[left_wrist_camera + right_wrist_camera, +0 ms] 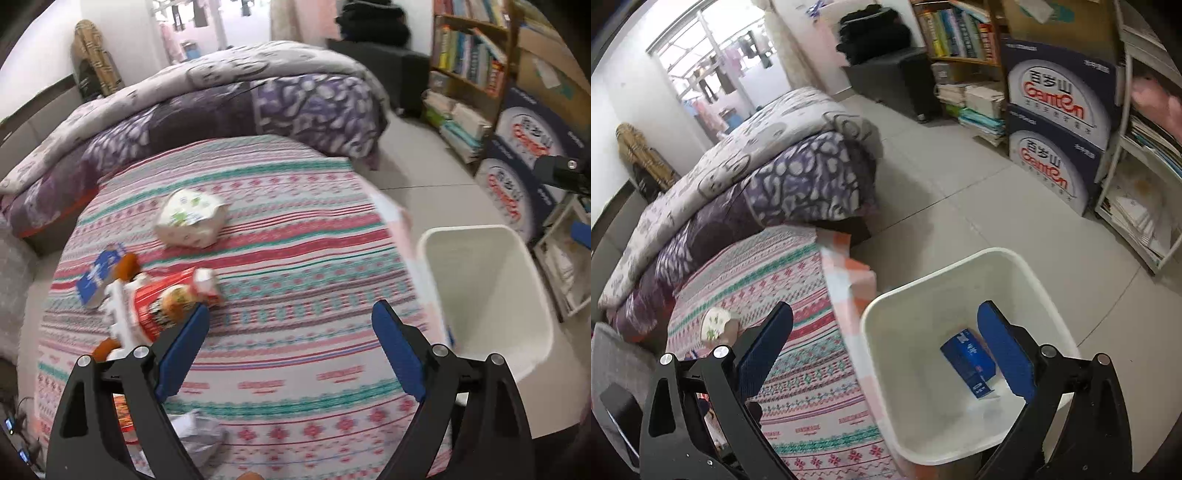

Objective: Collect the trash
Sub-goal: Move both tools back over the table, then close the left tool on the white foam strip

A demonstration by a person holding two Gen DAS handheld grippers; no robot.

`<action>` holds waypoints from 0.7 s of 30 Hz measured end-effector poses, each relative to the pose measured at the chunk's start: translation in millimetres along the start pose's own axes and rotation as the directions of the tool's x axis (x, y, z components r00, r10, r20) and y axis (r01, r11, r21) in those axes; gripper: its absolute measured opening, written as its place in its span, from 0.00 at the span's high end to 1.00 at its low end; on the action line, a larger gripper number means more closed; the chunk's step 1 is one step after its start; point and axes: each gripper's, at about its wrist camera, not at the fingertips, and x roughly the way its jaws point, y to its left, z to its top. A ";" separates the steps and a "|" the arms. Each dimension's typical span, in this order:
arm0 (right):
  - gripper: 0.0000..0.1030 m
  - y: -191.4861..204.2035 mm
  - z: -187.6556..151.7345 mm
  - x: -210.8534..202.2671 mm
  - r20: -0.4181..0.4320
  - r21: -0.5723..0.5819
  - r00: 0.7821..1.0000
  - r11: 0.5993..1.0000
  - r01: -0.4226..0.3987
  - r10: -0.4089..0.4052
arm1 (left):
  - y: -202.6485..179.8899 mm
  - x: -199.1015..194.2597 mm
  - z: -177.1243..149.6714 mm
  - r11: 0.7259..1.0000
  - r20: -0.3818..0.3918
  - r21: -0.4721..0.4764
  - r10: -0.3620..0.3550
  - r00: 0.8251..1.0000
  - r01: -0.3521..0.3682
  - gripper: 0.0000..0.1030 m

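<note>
Left wrist view: left gripper (290,314), fingers spread, holding nothing, above the striped bedsheet (295,236). Ahead and left of its left finger: red snack packet (166,306), blue carton (98,275), white toothed strip (120,314). Further ahead: crumpled white wrapper (190,218). Right of it: white bin (487,295).

Right wrist view: right gripper (884,326), fingers spread, empty, over the white bin (923,387). Blue box (967,360) lies inside the bin, just left of the right finger. Crumpled white wrapper (718,325) left of the left finger, on the bedsheet (798,295).

My left view looks down close over the bed (295,229); my right over the bin (960,424); both share each.
</note>
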 end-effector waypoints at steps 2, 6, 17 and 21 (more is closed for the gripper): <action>0.07 10.1 -2.7 3.5 -0.011 -0.016 1.000 1.000 -0.008 0.008 | 14.8 4.5 -2.9 0.999 -0.016 -0.012 0.033 0.999 -0.033 0.15; 0.07 29.3 -10.6 12.1 -0.039 -0.049 0.999 0.998 -0.026 0.024 | 40.9 15.0 -8.4 0.994 -0.062 -0.031 0.106 0.992 -0.108 0.15; 0.07 80.2 -42.0 35.4 -0.152 -0.164 0.986 0.983 -0.086 0.061 | 126.7 52.7 -17.4 0.965 -0.242 -0.175 0.150 0.959 -0.196 0.15; 0.07 94.7 -53.3 43.7 -0.206 -0.192 0.975 0.974 -0.119 0.079 | 146.3 60.1 -20.6 0.960 -0.266 -0.241 0.076 0.961 -0.142 0.18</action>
